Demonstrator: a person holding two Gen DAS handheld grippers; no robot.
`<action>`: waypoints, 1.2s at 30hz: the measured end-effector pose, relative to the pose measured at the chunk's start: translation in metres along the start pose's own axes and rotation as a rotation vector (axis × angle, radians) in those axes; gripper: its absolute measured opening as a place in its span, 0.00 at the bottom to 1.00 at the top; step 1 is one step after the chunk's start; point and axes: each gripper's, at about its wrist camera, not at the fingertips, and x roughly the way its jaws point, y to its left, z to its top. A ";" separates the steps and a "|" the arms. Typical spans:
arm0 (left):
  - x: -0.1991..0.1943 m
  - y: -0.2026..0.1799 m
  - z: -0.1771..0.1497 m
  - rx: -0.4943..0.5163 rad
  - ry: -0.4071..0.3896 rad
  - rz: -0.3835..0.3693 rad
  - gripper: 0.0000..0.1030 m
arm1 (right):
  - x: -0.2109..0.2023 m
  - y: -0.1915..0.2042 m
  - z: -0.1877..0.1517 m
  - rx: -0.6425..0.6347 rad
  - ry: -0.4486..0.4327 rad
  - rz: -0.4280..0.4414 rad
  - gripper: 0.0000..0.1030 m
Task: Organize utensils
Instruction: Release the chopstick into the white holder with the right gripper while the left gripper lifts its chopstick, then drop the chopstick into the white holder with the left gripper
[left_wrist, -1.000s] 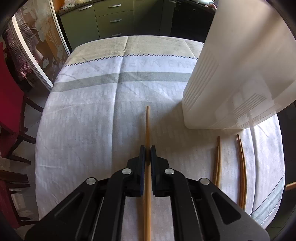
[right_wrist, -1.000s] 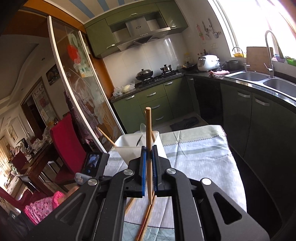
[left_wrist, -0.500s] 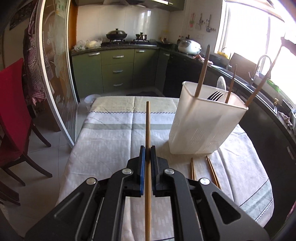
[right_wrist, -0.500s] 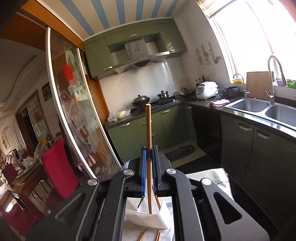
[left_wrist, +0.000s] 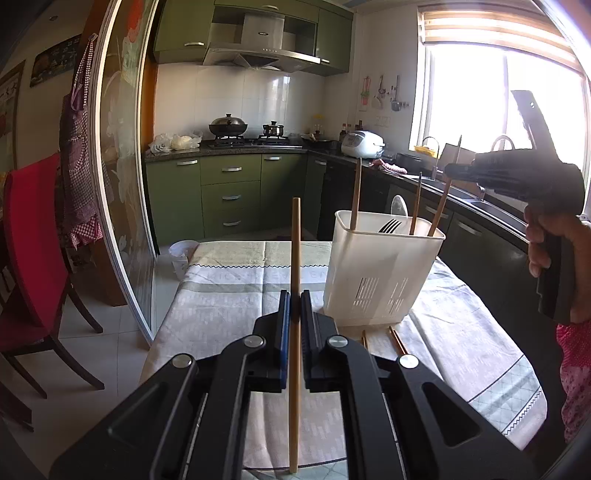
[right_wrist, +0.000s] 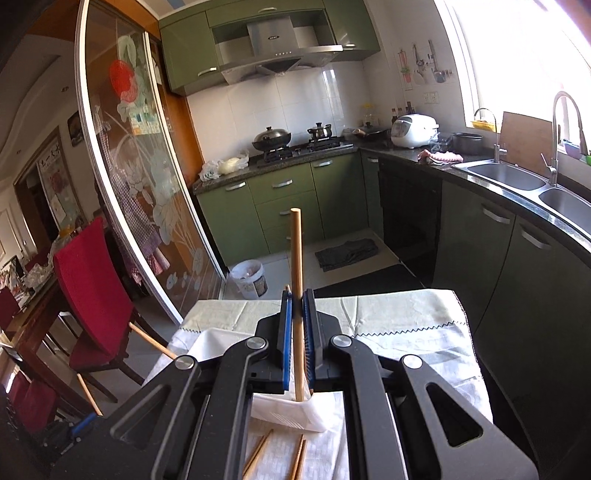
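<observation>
My left gripper (left_wrist: 294, 300) is shut on a wooden chopstick (left_wrist: 295, 258), held above the table to the left of the white utensil holder (left_wrist: 380, 273). The holder has a fork (left_wrist: 390, 224) and several chopsticks in it. My right gripper (right_wrist: 297, 300) is shut on another wooden chopstick (right_wrist: 296, 254), held over the holder (right_wrist: 288, 411), with the stick's lower end at its opening. From the left wrist view the right gripper's body (left_wrist: 517, 177) is high on the right. Loose chopsticks (left_wrist: 397, 339) lie on the cloth in front of the holder, also in the right wrist view (right_wrist: 258, 452).
The table carries a pale patterned cloth (left_wrist: 221, 295). A red chair (left_wrist: 33, 258) stands to its left by a glass sliding door (left_wrist: 122, 184). Green cabinets (left_wrist: 229, 195) and a counter with a sink (right_wrist: 509, 177) line the far and right sides.
My left gripper has lifted its chopstick off the table and tilted up to level. My right gripper has moved over the holder and now tilts down with its chopstick.
</observation>
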 end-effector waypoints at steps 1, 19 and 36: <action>-0.002 -0.001 0.000 0.000 -0.003 -0.001 0.05 | 0.004 0.002 -0.005 -0.005 0.014 0.003 0.07; -0.031 -0.030 0.054 0.025 -0.088 -0.113 0.05 | -0.120 -0.067 -0.133 0.138 -0.073 0.067 0.30; 0.002 -0.106 0.163 0.073 -0.444 -0.068 0.05 | -0.153 -0.128 -0.199 0.258 -0.016 0.092 0.31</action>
